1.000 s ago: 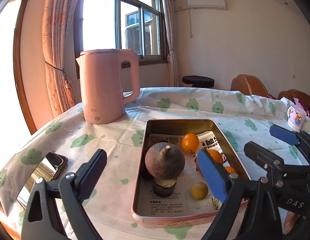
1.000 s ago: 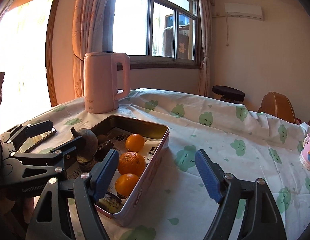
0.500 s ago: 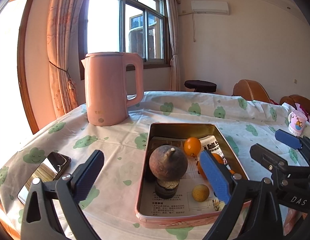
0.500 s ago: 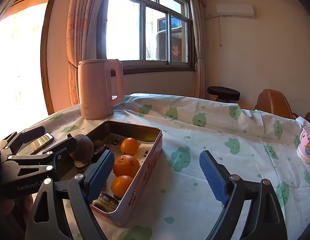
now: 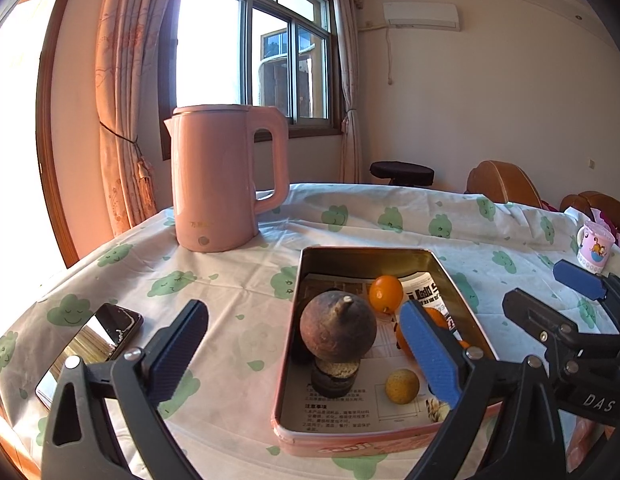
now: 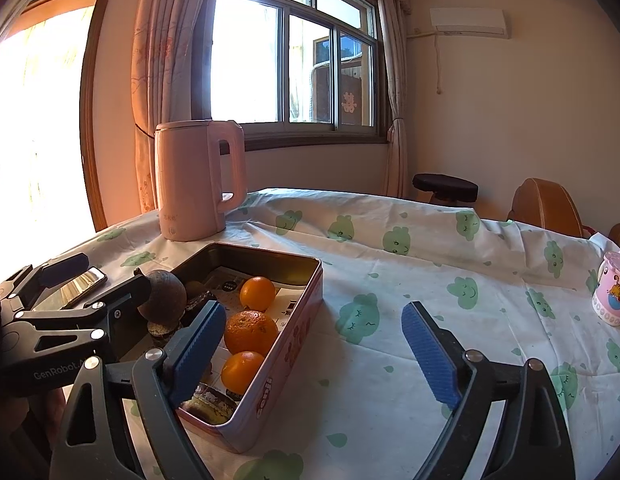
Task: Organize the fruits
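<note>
A pink metal tin (image 5: pixel 369 446) (image 6: pixel 294 344) lined with printed paper sits on the table. It holds a large brown round fruit (image 5: pixel 337 328) (image 6: pixel 164 294) perched on a dark one, several oranges (image 6: pixel 250 330) (image 5: pixel 385 290) and a small yellow fruit (image 5: pixel 401 386). My left gripper (image 5: pixel 306 352) is open and empty, raised over the tin's near left part. My right gripper (image 6: pixel 313 352) is open and empty, straddling the tin's right wall above the cloth.
A pink kettle (image 5: pixel 226 176) stands behind the tin. A phone (image 5: pixel 90 344) lies at the table's left edge. A pink mug (image 6: pixel 613 294) stands at the far right. The tablecloth (image 6: pixel 429 264) is white with green clouds. Chairs and a stool stand beyond the table.
Both grippers have risen and tipped up a little, so the tin and kettle sit lower in view. The fruits have not moved.
</note>
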